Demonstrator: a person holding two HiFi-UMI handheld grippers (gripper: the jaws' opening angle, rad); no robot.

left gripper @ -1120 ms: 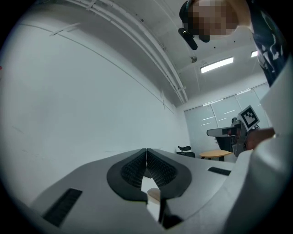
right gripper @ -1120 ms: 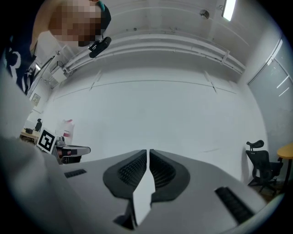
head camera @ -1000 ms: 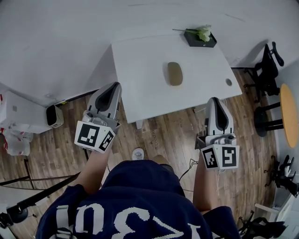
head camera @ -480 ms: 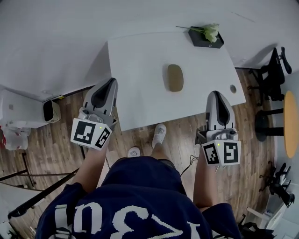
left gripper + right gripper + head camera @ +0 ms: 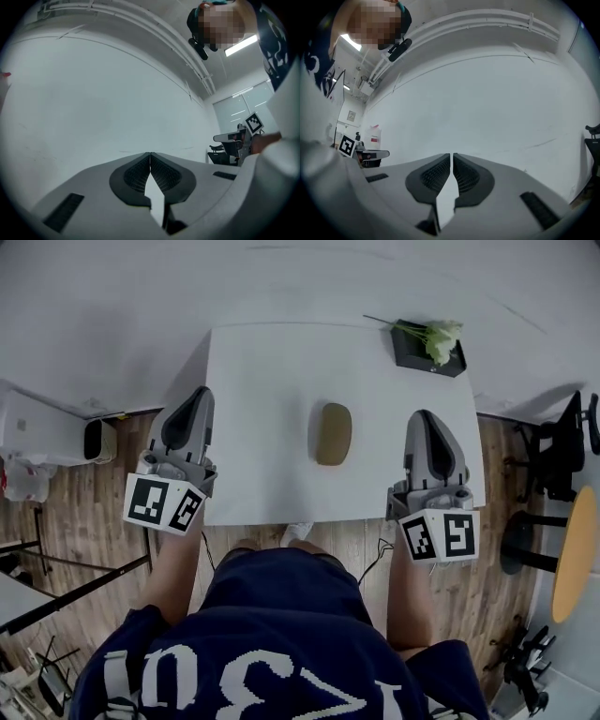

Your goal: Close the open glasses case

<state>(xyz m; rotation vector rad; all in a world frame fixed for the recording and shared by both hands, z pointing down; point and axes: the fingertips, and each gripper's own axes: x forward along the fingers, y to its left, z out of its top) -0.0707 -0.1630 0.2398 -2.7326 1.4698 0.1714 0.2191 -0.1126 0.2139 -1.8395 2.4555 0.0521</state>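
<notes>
A tan oval glasses case (image 5: 332, 434) lies flat near the middle of the white table (image 5: 262, 371) in the head view; whether its lid is up I cannot tell from above. My left gripper (image 5: 194, 394) hovers over the table's left edge, well left of the case, jaws together and empty. My right gripper (image 5: 424, 416) hangs over the table's near right part, right of the case, also shut on nothing. The left gripper view shows its jaw tips (image 5: 150, 154) meeting against a bare white wall. The right gripper view shows its tips (image 5: 452, 155) nearly touching. Neither gripper view shows the case.
A black tray with white flowers (image 5: 427, 343) stands at the table's far right corner. A small white appliance (image 5: 94, 440) sits on the wood floor to the left. A dark office chair (image 5: 562, 442) and a round yellow table (image 5: 574, 554) are at the right.
The person has stepped up to the table. Both grippers have moved forward from over the floor to over the table's near edge, now flanking the case. The jaws have stayed shut.
</notes>
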